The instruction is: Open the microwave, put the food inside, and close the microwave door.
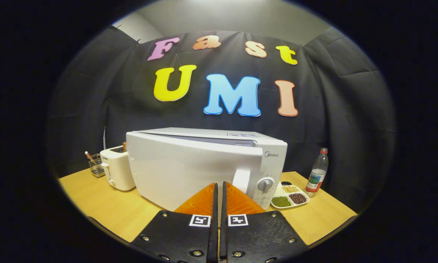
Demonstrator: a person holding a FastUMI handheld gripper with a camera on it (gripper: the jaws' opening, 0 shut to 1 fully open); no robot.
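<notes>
On the counter [105, 208], just ahead of your gripper [219, 190], sits the microwave [189, 164] with its door [182, 171] ajar, swung slightly out. Your gripper is clenched on nothing, fingers together, tips right by the door near its handle [241, 180]. Toaster [116, 168] and rack [94, 166] sit left of it; a divided plate [290, 199] of beans and a bottle [317, 175] sit right.

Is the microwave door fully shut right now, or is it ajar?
Ajar. The microwave door swings out at its handle side, showing a gap along the top. The tool, fingers together, is at the door face.
</notes>
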